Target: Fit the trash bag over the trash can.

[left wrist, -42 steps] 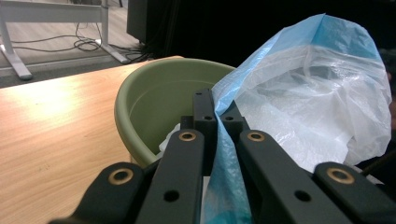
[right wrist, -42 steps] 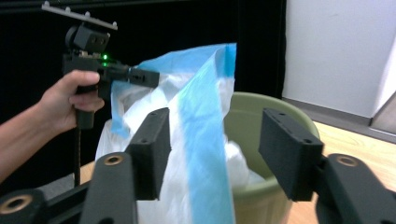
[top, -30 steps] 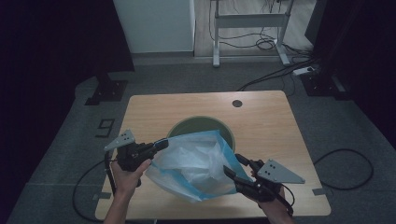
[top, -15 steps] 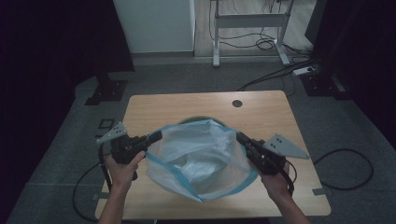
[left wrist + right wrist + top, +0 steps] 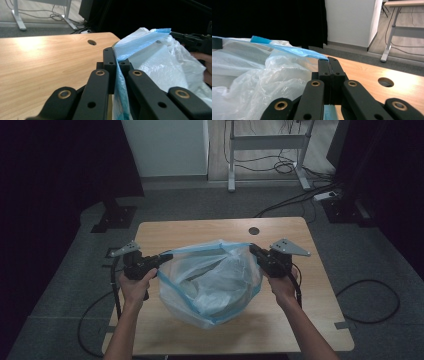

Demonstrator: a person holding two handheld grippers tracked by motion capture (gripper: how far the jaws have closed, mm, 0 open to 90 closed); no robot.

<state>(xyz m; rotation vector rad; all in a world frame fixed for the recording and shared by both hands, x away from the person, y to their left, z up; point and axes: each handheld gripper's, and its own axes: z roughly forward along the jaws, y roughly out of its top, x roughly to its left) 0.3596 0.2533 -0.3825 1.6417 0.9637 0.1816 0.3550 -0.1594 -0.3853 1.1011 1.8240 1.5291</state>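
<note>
High view: left gripper (image 5: pixel 165 256) and right gripper (image 5: pixel 254 250) stretch a blue-rimmed plastic bag (image 5: pixel 210 280) open above the table (image 5: pixel 310 310). Left gripper view: jaws clamp the bag's rim (image 5: pixel 120 85). Right gripper view: jaws closed, apparently pinching the rim (image 5: pixel 294 51).

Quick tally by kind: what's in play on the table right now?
Tools: 2, left tool and right tool, each shut on the bag's blue rim.
Plastic bags: 1, the plastic bag, held open between them.
Tables: 1, the wooden table.
Total: 4
</note>
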